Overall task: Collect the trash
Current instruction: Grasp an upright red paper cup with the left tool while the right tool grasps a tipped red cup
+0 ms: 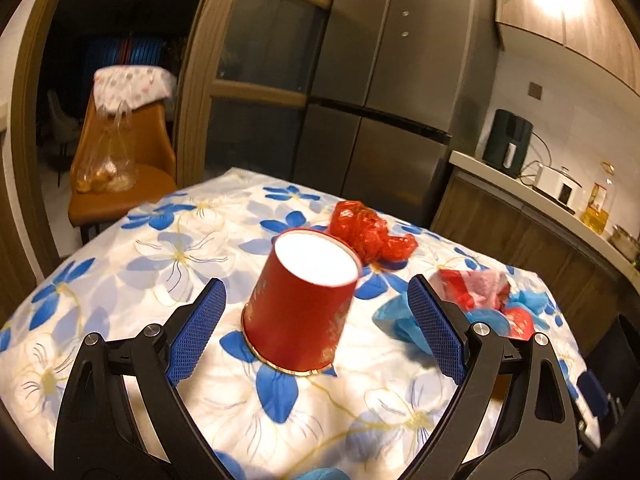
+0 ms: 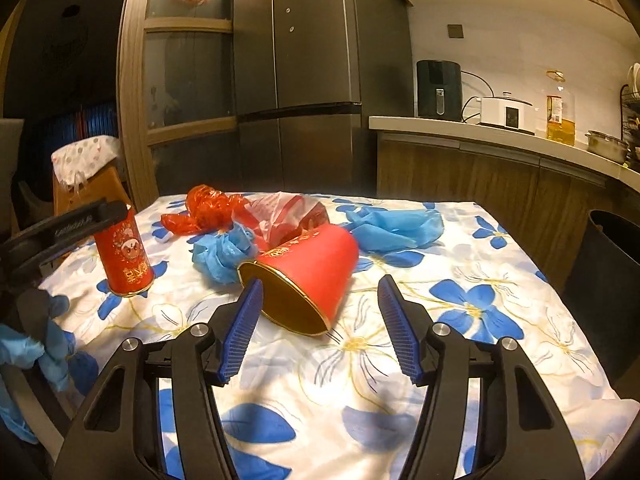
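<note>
The left tongs [image 1: 316, 312] stand wide open around an upside-down red cup [image 1: 302, 300] on the flowered surface [image 1: 120, 280], pads clear of it. The right tongs [image 2: 320, 308] gape empty before a tipped red cup [image 2: 308, 276]. Behind it, crumpled red wrap [image 2: 204, 210] and blue plastic [image 2: 396, 226] partly hide each other; a dark bin [image 2: 608, 280] is cut off at the right edge.

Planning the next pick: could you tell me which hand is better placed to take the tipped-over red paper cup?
Right: the tipped red paper cup lies just ahead of the open right tool; the left tool faces the upside-down cup.
</note>
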The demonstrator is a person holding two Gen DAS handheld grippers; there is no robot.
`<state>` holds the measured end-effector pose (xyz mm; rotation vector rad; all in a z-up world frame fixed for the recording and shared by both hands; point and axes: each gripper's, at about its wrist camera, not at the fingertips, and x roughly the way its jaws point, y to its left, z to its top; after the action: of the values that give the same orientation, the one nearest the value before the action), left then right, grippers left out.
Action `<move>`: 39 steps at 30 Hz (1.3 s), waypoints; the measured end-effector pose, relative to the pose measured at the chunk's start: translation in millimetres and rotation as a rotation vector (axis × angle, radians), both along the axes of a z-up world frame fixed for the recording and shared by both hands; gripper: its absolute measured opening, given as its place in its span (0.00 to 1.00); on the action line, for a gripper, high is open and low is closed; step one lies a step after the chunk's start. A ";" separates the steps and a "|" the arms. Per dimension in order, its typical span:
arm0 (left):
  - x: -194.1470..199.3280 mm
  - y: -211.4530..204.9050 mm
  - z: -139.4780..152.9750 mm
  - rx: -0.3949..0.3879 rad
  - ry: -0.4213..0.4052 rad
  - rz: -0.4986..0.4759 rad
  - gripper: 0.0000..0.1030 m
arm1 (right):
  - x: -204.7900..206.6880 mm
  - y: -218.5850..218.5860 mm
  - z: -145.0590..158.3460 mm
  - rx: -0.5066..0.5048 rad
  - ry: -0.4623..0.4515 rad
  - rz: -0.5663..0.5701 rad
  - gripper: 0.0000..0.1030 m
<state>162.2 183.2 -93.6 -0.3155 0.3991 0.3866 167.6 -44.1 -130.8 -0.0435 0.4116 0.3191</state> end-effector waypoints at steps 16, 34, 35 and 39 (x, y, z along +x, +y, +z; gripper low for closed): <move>30.1 17.0 -13.8 -0.066 0.067 -0.014 0.74 | 26.5 20.8 -16.8 -0.072 0.086 0.000 0.41; 15.9 18.0 -11.3 -0.096 0.028 -0.029 0.60 | 31.6 17.7 -18.3 -0.058 0.113 -0.004 0.12; 14.6 17.3 -11.2 -0.096 0.026 -0.032 0.60 | 31.5 16.4 -17.7 -0.053 0.113 -0.006 0.09; 8.0 12.5 -9.1 -0.089 0.018 -0.047 0.59 | 27.8 12.5 -13.7 -0.051 0.097 -0.012 0.04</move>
<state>170.2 195.7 -102.7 -0.3892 0.4411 0.3266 195.4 -31.7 -144.5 -0.0752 0.5159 0.2993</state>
